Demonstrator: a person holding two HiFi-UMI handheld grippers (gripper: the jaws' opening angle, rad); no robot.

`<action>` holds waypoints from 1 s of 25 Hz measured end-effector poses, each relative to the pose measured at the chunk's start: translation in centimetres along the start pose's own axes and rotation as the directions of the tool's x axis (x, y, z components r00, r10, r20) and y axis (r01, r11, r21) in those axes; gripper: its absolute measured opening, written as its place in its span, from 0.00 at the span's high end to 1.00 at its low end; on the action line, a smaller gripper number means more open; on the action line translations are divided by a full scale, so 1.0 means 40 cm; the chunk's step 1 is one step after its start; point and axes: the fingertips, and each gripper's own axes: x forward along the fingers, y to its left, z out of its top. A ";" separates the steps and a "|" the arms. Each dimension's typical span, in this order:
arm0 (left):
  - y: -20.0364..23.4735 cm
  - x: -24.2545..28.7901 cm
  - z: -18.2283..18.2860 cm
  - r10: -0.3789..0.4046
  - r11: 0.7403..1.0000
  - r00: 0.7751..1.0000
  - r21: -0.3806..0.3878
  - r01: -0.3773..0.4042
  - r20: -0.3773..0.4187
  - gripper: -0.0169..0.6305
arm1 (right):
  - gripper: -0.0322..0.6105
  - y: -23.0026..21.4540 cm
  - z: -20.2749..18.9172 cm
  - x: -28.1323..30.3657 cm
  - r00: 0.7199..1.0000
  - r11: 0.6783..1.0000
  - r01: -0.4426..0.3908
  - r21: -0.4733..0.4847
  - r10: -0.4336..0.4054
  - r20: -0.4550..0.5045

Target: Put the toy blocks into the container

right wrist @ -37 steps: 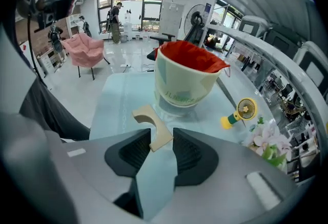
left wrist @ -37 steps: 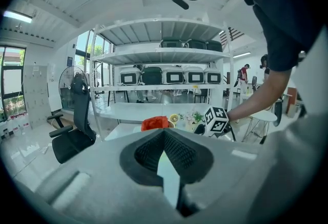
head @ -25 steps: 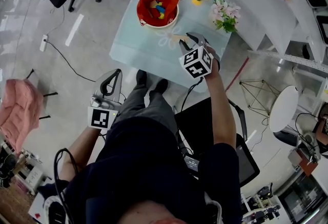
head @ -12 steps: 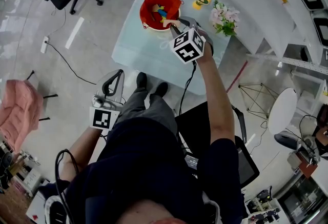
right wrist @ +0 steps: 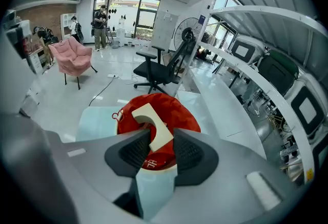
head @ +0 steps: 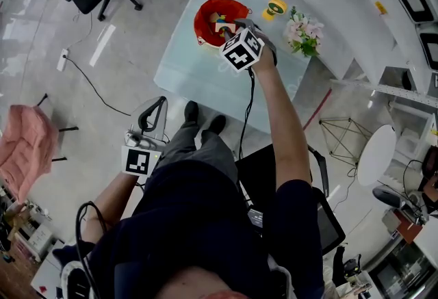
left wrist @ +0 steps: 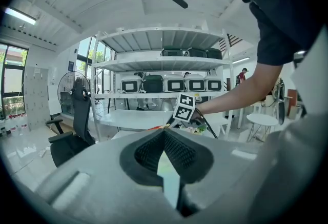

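The right hand-held gripper [right wrist: 161, 138] is closed partway on a cream, arch-shaped toy block [right wrist: 147, 115], its pads pressing the block's sides. It holds the block over the red container [right wrist: 183, 115]. The container sits toward the far left corner of the tabletop [head: 188, 68], with a few coloured blocks [head: 215, 16] inside. The left hand-held gripper [left wrist: 164, 133] is low beside the person's left leg, off the tabletop's near edge, its jaws together on nothing.

right tongs [head: 228, 29]: above red container [head: 202, 17] | left tongs [head: 153, 105]: beside glass table [head: 185, 66]
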 end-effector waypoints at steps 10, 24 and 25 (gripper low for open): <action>0.015 -0.002 0.003 0.007 1.000 1.000 -0.007 -0.007 0.004 0.97 | 0.74 -0.006 -0.005 0.083 0.999 1.000 0.000 -0.012 0.000 -0.051; 0.029 -0.019 -0.003 0.017 1.000 1.000 -0.002 -0.017 0.000 0.97 | 0.51 -0.005 0.035 0.099 0.998 0.998 0.051 -0.042 -0.049 0.043; 0.029 -0.020 -0.003 0.017 1.000 1.000 -0.002 -0.017 0.001 0.97 | 0.51 -0.006 0.041 0.094 0.996 0.998 0.058 -0.038 -0.055 0.063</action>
